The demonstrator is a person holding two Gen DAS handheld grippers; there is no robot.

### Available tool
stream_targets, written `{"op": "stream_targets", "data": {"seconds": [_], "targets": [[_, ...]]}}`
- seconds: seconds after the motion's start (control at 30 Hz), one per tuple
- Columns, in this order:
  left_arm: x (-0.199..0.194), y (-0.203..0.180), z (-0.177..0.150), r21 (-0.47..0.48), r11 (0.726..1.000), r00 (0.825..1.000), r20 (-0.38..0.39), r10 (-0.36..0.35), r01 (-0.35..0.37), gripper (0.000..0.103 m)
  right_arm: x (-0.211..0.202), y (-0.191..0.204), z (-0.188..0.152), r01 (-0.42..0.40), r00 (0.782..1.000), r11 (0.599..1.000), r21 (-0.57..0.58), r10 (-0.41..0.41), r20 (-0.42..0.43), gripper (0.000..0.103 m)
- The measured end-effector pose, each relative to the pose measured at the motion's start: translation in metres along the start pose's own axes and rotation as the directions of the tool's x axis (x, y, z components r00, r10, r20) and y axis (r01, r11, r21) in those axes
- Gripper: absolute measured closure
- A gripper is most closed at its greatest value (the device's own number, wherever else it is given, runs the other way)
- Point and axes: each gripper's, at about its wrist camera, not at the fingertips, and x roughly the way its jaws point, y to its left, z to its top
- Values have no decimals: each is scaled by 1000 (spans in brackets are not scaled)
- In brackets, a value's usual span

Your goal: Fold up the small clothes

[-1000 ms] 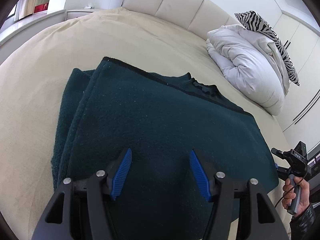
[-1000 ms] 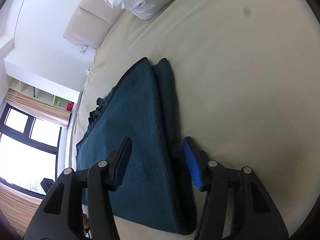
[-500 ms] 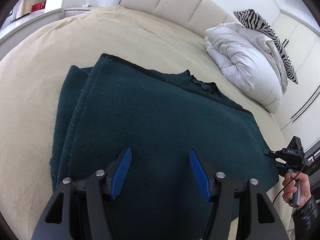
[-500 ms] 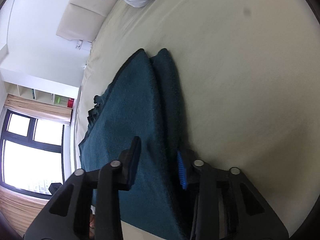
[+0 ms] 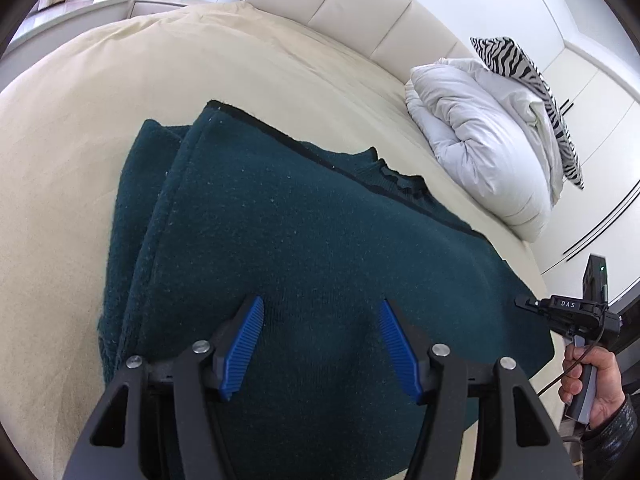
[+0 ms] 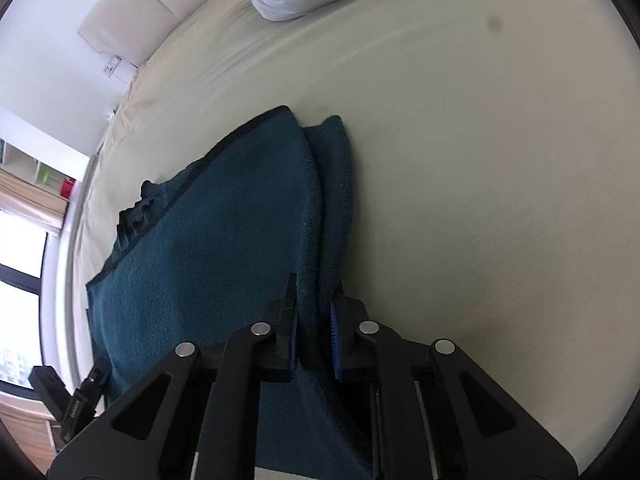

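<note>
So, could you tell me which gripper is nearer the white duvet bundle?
Right. The right gripper pinches the dark green knitted garment's edge on the duvet side; the left gripper hovers open further off.

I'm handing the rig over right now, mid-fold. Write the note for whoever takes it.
Right tool: jaws have just been closing and now pinch the folded edge of the dark green garment, near its corner.
Left tool: open, poised over the garment's near middle, holding nothing.
Garment: lies on the beige bed, already folded at least once, layers stacked along one side.
White duvet sits at the headboard, apart from the garment.
Left: carry the pinched edge across for the next fold, release, smooth.
</note>
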Motion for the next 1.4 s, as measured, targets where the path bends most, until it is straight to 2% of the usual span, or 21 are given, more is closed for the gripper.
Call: {"op": "stream_targets", "data": {"seconds": [0.07,0.13,0.17,0.23,0.3,0.33,0.4,0.47,0.57,0.63,0.7,0.73,0.83,0.93,1.03,1.07,1.1,1.17,1.27,1.33,1.4], "targets": [[-4,7,2,-44,998,999,6,-40,41,43,-14,56,-1,90,995,985,-149,-83,51,93],[-12,18,5,-110,990,996,18,-90,92,47,-25,113,-12,97,993,959,-268,-76,87,93],[-17,24,5,-144,982,993,33,-117,121,47,-30,147,-24,89,993,932,-352,-57,99,93],[-26,36,6,-204,966,987,64,-146,156,46,-30,220,-65,61,996,838,-542,-13,93,93],[-32,49,6,-259,947,982,81,-172,187,42,-12,276,-109,28,999,720,-694,9,49,93],[-33,54,7,-282,935,976,82,-199,215,42,1,291,-123,16,1000,689,-725,4,26,93],[-33,58,10,-299,926,973,70,-219,230,42,27,307,-138,-21,999,672,-740,-3,-32,93],[-32,56,15,-305,923,972,64,-228,237,39,43,304,-143,-66,996,694,-717,8,-84,91],[-26,46,23,-313,915,967,60,-247,254,33,41,295,-141,-124,992,725,-678,80,-95,85],[-23,38,27,-307,917,966,50,-254,257,29,35,288,-140,-183,983,730,-659,135,-124,75],[-20,27,30,-288,926,969,26,-247,243,28,26,284,-145,-220,975,714,-665,174,-136,51],[-17,22,31,-280,931,970,9,-242,235,27,19,281,-153,-232,972,700,-676,191,-135,48],[-7,12,36,-262,946,976,-55,-212,191,27,-2,266,-171,-258,964,669,-697,232,-134,48],[-1,-3,38,-236,957,977,-89,-194,169,27,-19,246,-175,-319,944,678,-663,291,-156,48],[10,-18,40,-196,972,975,-150,-162,132,29,-48,217,-177,-321,936,682,-657,335,-109,48],[18,-22,39,-188,975,970,-190,-154,119,32,-55,206,-177,-313,935,687,-655,344,-86,48],[23,-22,38,-191,976,967,-208,-149,109,40,-61,195,-175,-302,935,700,-647,350,-58,48],[25,-18,35,-208,974,968,-211,-135,90,45,-70,169,-169,-283,935,740,-611,356,-1,48],[26,-17,33,-215,973,969,-211,-126,80,55,-69,129,-154,-256,942,827,-500,329,62,48],[25,-16,34,-212,975,971,-209,-114,69,71,-66,110,-147,-256,942,857,-447,325,82,48],[25,-15,34,-222,972,970,-210,-119,72,83,-61,96,-146,-250,945,877,-410,313,96,48]]}}
